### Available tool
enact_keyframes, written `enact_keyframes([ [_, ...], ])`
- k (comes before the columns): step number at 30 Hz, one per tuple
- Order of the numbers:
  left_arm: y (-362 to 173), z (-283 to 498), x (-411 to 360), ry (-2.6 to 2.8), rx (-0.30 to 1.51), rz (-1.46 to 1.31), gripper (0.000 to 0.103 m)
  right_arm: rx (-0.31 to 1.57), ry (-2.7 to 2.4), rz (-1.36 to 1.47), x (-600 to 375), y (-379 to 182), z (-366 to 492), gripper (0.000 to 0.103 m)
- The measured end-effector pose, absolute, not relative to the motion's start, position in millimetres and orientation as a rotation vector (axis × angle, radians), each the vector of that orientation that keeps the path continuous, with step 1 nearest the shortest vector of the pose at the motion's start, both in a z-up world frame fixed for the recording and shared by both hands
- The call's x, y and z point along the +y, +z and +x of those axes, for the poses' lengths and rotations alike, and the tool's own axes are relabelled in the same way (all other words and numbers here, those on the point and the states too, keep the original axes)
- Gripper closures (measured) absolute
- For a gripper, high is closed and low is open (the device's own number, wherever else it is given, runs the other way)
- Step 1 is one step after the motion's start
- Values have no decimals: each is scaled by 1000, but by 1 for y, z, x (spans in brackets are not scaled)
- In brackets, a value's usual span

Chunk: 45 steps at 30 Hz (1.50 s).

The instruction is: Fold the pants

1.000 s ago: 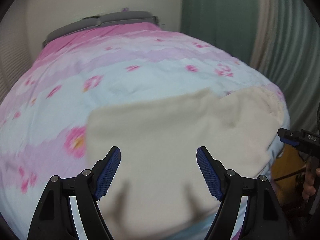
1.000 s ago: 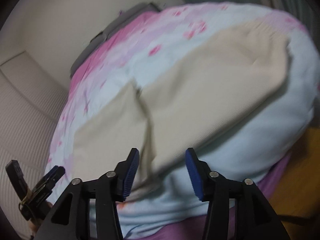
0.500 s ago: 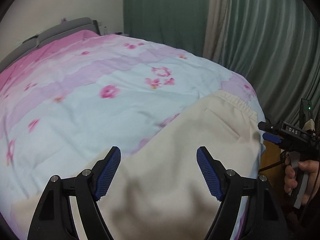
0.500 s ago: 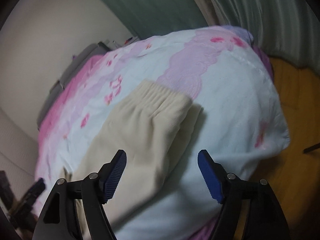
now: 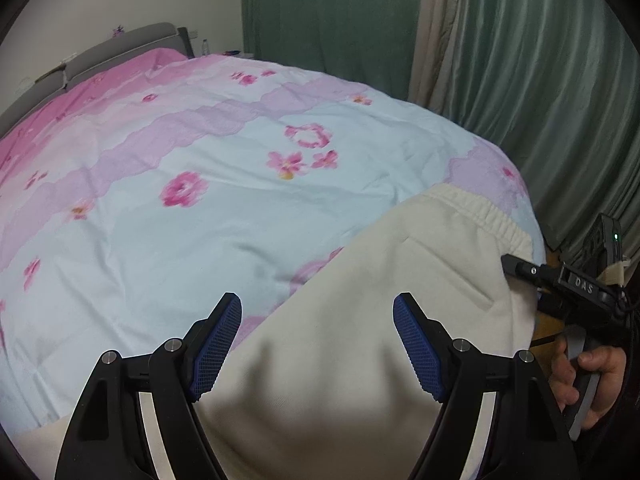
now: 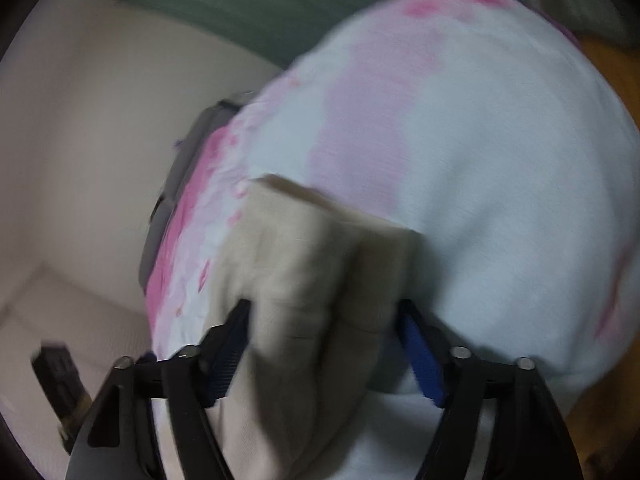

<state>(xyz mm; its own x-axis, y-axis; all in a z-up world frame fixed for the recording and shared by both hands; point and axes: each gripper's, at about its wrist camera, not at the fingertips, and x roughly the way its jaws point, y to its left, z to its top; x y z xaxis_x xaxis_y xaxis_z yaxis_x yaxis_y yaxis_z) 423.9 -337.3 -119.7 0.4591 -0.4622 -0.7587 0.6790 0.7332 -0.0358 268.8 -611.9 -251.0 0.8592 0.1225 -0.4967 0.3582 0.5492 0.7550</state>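
Both cameras have swung toward the waistband end of the pants since a second ago, and the right view has smeared with blur. Left gripper (image 5: 317, 338) hovers with its blue pads spread wide, gripping nothing, above the cream pants (image 5: 360, 360). Right gripper (image 6: 324, 354) has its jaws closing, bunched cream cloth between them; blur hides whether the pads press on it. From the left gripper outward, the pants lie along the near edge of the bed (image 5: 180, 208), their long axis running from lower left up to the gathered elastic waistband (image 5: 492, 220) at the bed's right corner. White letters "DAS" are readable on the right gripper's body. A hand (image 5: 588, 376) grips its handle. Beyond stand green curtains (image 5: 540, 80) and a grey headboard (image 5: 120, 46).
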Motion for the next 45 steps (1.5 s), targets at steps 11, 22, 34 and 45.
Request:
enact_keyframes([
  [11,-79,386,-243,-568,794,289,25,541,-182,895,-594,-209,268,75],
  [22,-21,333,-101,-341,696,175,21,403,-1,504,-437,-59,294,75],
  [34,-36,245,112,49,665,8,18,545,408,153,-149,-75,310,75],
  [45,-63,249,123,28,726,-14,18,698,425,-9,-44,-181,303,76],
])
